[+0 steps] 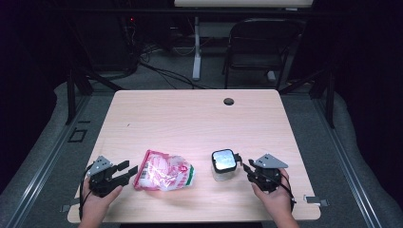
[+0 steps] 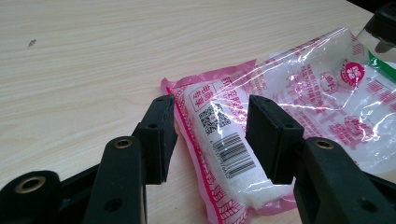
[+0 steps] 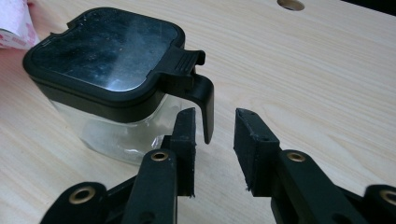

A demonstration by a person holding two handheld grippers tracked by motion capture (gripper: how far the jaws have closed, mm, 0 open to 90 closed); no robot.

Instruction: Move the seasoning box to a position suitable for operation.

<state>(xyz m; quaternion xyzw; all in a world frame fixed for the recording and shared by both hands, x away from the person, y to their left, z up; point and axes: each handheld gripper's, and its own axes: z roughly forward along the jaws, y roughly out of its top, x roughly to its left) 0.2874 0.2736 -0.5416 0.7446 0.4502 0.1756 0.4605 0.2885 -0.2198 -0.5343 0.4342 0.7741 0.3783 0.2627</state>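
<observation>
Left gripper (image 2: 211, 135): jaws apart, straddling the sealed corner of the pink-printed plastic bag (image 2: 280, 116) lying flat on the wooden table (image 1: 190, 114), pads not pressing. Right gripper (image 3: 215, 140): jaws apart around the black latch of the clear jar (image 3: 116, 79), just right of the bag; nothing gripped.
</observation>
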